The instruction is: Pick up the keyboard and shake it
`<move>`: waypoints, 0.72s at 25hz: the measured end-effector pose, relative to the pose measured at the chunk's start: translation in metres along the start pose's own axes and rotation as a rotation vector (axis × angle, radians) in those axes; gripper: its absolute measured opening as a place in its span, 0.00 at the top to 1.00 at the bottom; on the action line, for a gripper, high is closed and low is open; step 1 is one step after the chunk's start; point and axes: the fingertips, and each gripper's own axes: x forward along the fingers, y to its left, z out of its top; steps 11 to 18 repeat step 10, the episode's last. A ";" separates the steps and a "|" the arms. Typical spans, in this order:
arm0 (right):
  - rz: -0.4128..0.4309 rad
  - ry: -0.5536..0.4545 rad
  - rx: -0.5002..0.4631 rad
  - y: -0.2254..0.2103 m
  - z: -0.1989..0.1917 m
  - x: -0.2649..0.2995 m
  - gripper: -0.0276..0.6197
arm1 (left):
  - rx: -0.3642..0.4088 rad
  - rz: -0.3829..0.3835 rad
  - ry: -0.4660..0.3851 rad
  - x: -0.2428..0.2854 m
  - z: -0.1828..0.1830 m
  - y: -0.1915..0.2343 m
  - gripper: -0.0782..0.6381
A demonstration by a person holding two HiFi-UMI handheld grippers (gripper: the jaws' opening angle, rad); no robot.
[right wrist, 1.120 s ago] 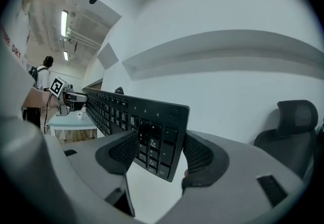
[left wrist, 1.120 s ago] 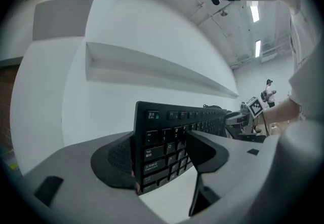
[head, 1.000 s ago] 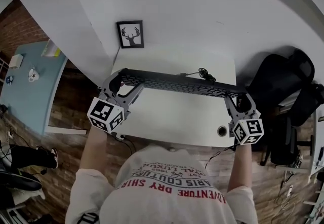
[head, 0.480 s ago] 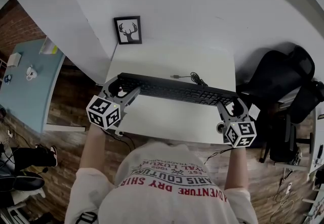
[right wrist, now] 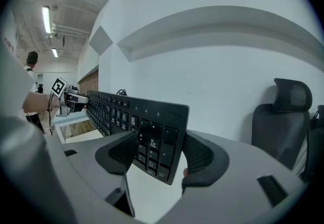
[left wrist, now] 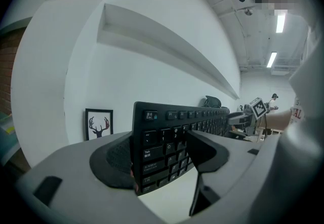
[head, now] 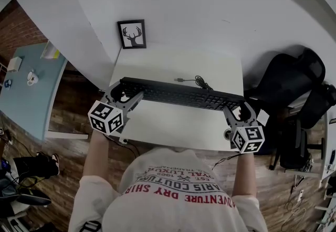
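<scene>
Two grippers carry the long, flat black plastic keyboard (head: 184, 94) by its ends, above the smooth white rectangular desk (head: 173, 63). My left gripper (left wrist: 159, 154) clamps its dark, dimpled pads (left wrist: 114, 159) on the Esc end. My right gripper (right wrist: 162, 154) is clenched on the number-pad end.

Open desk (head: 173, 120) lies before the held keyboard (head: 181, 93); behind it a coiled cable (head: 199, 82) and framed deer picture (head: 132, 34) block the way.
</scene>
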 end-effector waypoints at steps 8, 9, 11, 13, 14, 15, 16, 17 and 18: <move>-0.006 0.002 -0.006 -0.002 0.005 0.002 0.52 | 0.000 0.002 -0.011 0.002 0.004 0.001 0.46; -0.007 0.003 -0.008 -0.002 0.005 0.002 0.52 | -0.002 0.001 -0.011 0.002 0.003 0.002 0.46; -0.008 0.003 -0.009 -0.002 0.005 0.002 0.52 | -0.004 0.001 -0.011 0.003 0.002 0.002 0.46; -0.008 0.003 -0.009 -0.002 0.005 0.002 0.52 | -0.004 0.001 -0.011 0.003 0.002 0.002 0.46; -0.008 0.003 -0.009 -0.002 0.005 0.002 0.52 | -0.004 0.001 -0.011 0.003 0.002 0.002 0.46; -0.008 0.003 -0.009 -0.002 0.005 0.002 0.52 | -0.004 0.001 -0.011 0.003 0.002 0.002 0.46; -0.008 0.003 -0.009 -0.002 0.005 0.002 0.52 | -0.004 0.001 -0.011 0.003 0.002 0.002 0.46; -0.008 0.003 -0.009 -0.002 0.005 0.002 0.52 | -0.004 0.001 -0.011 0.003 0.002 0.002 0.46; -0.008 0.003 -0.009 -0.002 0.005 0.002 0.52 | -0.004 0.001 -0.011 0.003 0.002 0.002 0.46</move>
